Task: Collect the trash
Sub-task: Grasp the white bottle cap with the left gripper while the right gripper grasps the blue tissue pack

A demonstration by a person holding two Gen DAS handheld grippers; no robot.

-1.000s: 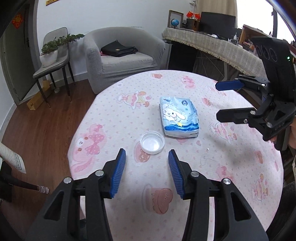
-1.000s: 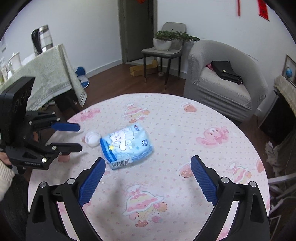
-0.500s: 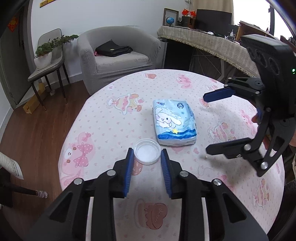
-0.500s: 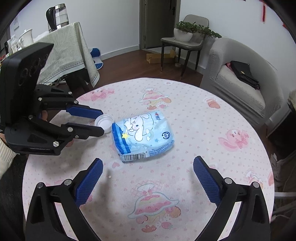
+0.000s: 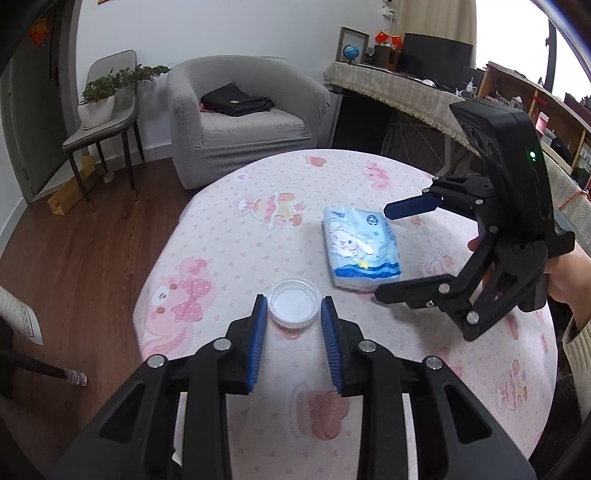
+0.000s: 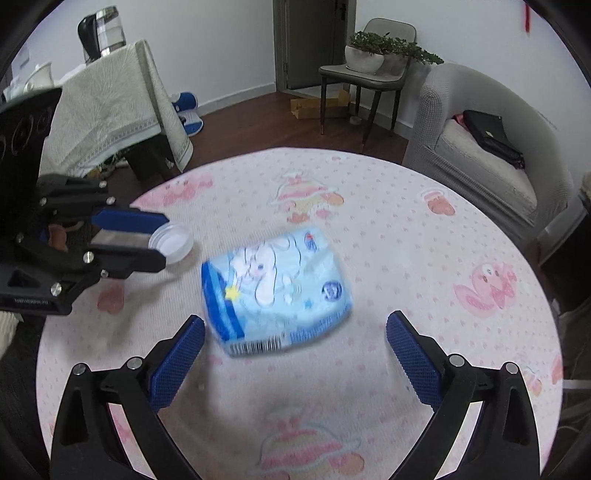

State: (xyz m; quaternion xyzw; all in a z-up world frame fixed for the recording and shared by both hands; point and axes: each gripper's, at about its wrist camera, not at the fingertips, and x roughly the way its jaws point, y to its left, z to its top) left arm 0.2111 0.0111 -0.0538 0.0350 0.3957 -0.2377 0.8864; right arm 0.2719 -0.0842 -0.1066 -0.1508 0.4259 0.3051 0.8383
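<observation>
A clear plastic lid point(image 5: 294, 302) lies on the round table with a pink cartoon cloth point(image 5: 229, 236). My left gripper point(image 5: 293, 308) is low over the table, its blue pads either side of the lid's near rim, narrowly open; contact is unclear. The lid also shows in the right wrist view point(image 6: 173, 242), beside the left gripper point(image 6: 140, 236). A blue tissue pack with a cartoon rabbit point(image 5: 360, 253) lies to the lid's right. My right gripper point(image 6: 293, 334) is wide open just in front of the pack point(image 6: 277, 286), and it shows in the left wrist view point(image 5: 384, 254).
A grey armchair point(image 5: 240, 122) with a black bag point(image 5: 236, 101) stands beyond the table. A chair with a potted plant point(image 5: 99, 107) is at the far left. A cloth-covered desk point(image 5: 402, 92) is at the back right. Another covered table with a kettle point(image 6: 99, 33) stands to the left.
My left gripper has moved forward to the lid and narrowed around it. My right gripper has moved closer to the tissue pack, still wide open.
</observation>
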